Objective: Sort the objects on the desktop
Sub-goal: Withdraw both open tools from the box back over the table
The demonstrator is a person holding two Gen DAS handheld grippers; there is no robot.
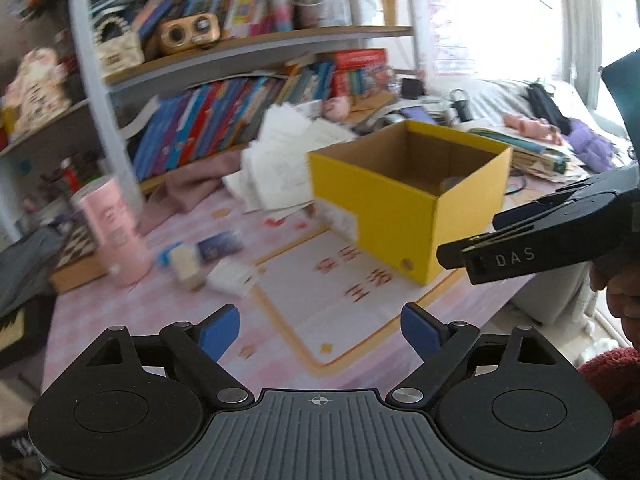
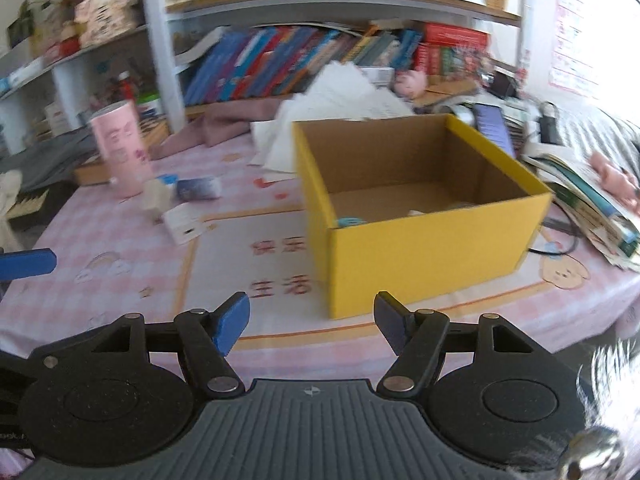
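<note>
- an open yellow box [image 2: 432,248] sits on the pink checked tablecloth [image 2: 120,248], its top uncovered, apparently so that sorted items can be dropped in; a few small things already lie on its floor, too dim to name.
- left of the box, well apart from it, a loose cluster waits unsorted: a white carton [image 2: 182,222] lying on its side, a small cream block [image 2: 156,196] and a blue-printed packet [image 2: 198,188], with an upright pink tube [image 2: 122,148] just behind them.
- behind the box, a slumped heap of white papers [image 2: 340,96] leans toward the bookshelf [image 2: 280,60].
- right of the box, stacked books [image 2: 588,196] spill near the table's edge.
- the left gripper [image 1: 320,330] hangs in front of the box with its blue pads [image 1: 220,332] spread wide and nothing between them, probably readied for the cluster.
- the right gripper [image 2: 312,326] hovers in front of the box's near corner, jaws moderately apart and also empty.
- judged from the layout, sorting is under way but several pieces remain outside the box.
</note>
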